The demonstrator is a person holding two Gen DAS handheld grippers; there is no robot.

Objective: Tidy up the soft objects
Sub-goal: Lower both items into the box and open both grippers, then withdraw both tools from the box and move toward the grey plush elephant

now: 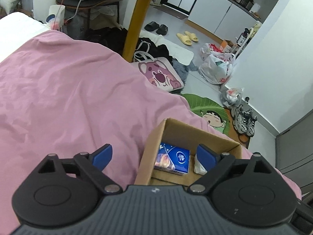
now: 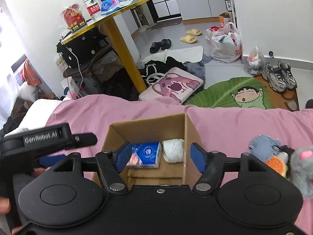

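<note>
The left gripper (image 1: 154, 157) hangs over the near edge of a cardboard box (image 1: 205, 135), its blue fingers (image 1: 102, 156) spread wide with nothing between them — one over the pink sheet (image 1: 68, 98), the other over the box's inside. The right gripper (image 2: 159, 159) hovers above the same box from the other side, fingers apart and empty.

Inside the box lie two soft things, side by side and touching: a blue tissue pack (image 2: 145, 154) and a white roll (image 2: 173, 149). Both rest on the box floor, clear of any pad.

On the sheet to the right of the box, well apart from it, sits a small heap of plush toys (image 2: 273, 154) — grey, blue-grey and one orange piece.

Past the bed's edge the floor holds a pink bear bag (image 2: 174, 86), a green leaf mat (image 2: 225, 90), grey sneakers (image 2: 279, 76), plastic bags (image 2: 225, 43), and two pairs of slippers (image 2: 190, 36). A yellow-legged table (image 2: 123, 45) stands further back, with a water bottle (image 2: 91, 2) on it.
</note>
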